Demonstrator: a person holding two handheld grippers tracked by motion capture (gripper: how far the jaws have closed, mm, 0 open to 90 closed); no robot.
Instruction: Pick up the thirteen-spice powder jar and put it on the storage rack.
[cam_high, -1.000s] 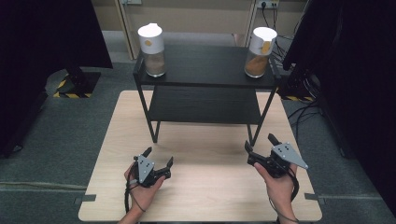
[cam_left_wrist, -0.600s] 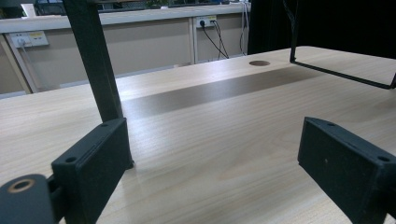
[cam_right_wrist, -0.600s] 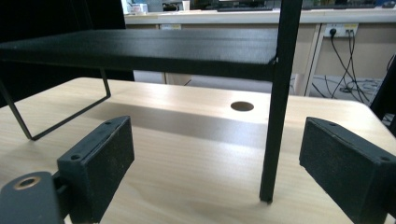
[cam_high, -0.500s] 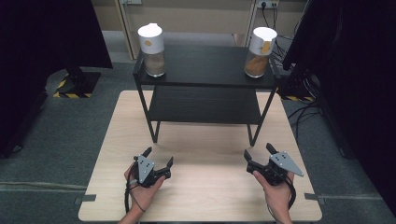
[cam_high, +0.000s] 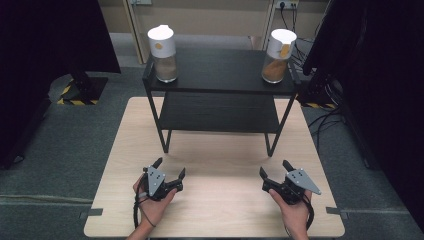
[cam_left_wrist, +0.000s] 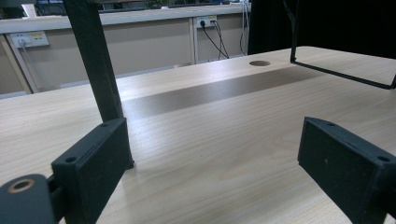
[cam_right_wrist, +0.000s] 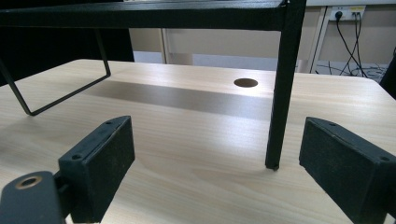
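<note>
In the high view, the contents of the left jar (cam_high: 162, 52) and the right jar (cam_high: 278, 55) on the black shelf unit (cam_high: 220, 80) are too small to be identified, and the marks on their white wraps cannot be read. The person's forearms are cut off by the bottom edge. In the left gripper view, the shelf's front leg (cam_left_wrist: 95, 60) is cut off at the top edge and its foot is hidden behind a jaw. In the right gripper view, the shelf top is cropped above.
</note>
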